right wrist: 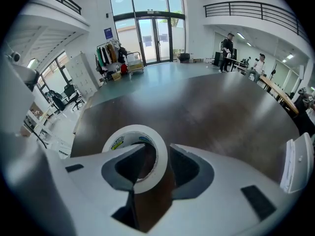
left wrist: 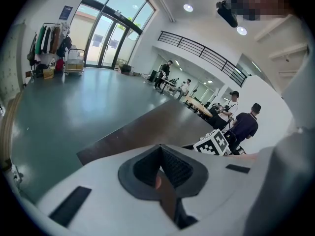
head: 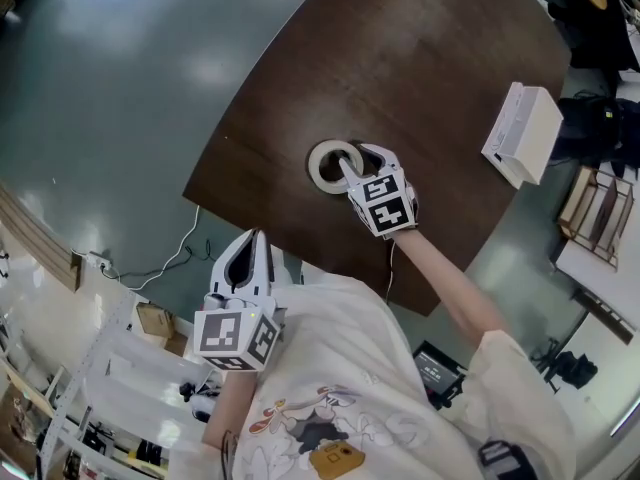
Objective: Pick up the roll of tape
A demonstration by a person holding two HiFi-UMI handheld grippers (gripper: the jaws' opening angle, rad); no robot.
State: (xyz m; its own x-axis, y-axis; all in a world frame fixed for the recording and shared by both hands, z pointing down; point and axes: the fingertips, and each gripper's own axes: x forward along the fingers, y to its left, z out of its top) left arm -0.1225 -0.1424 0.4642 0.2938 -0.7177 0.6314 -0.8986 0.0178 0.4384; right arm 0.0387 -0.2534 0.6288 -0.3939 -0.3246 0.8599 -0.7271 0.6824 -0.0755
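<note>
Roll of tape [head: 317,168] lay flat on the dark brown table [head: 430,68], near the table's middle, hole facing up. In the right gripper view we saw the white roll [right wrist: 132,130] with a printed label on its inner core, resting on the tabletop [right wrist: 206,102].

Right gripper [head: 358,160] was down at the roll, pointing steeply downward. Its jaws stood wide apart. One jaw sat inside the roll's hole and the other outside the ring, so the near wall of the roll was between them. In its own view [right wrist: 157,149] we saw a gap between the outer jaw and the roll, so no clamp. We could not tell whether the inner jaw touched the core.

Left gripper [head: 256,238] was well apart from the roll, off the table just past its near edge, close to the person's white shirt [head: 360,388]. In the left gripper view [left wrist: 160,181] we noted the dark pads pressed together with nothing between them.

A white box [head: 522,133] sat near the table's far right edge, well apart from the roll. It also showed at the right in the right gripper view [right wrist: 295,163]. Grey-green floor [head: 110,78] surrounded the table.
</note>
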